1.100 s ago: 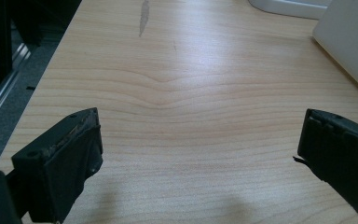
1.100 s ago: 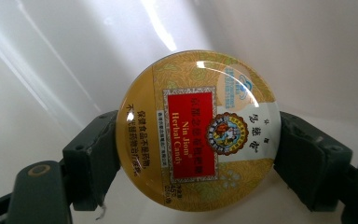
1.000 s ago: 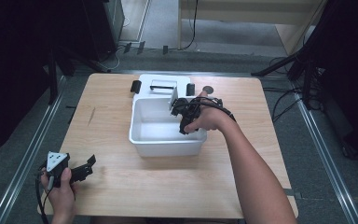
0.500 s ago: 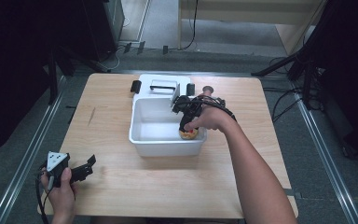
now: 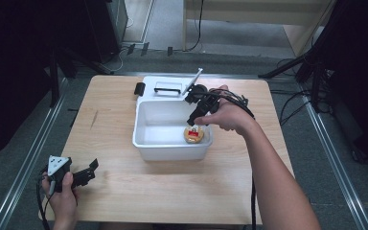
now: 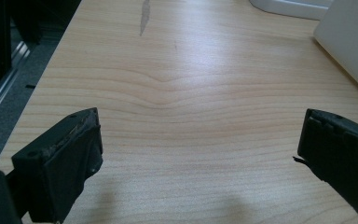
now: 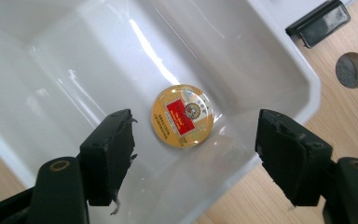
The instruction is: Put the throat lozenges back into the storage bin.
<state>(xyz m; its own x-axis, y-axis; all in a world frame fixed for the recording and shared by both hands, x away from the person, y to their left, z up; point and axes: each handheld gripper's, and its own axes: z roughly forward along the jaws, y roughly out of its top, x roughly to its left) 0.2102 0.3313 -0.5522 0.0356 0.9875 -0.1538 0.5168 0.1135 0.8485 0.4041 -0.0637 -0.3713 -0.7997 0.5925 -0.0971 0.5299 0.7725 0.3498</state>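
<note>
gold tin (image 7: 182, 115) in white tub (image 7: 279, 60), right tool (image 7: 193, 154) spread above

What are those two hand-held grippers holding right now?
Nothing. The right hand-held gripper hangs open over the gold tin lying in the tub; the left hand-held gripper is open.
</note>
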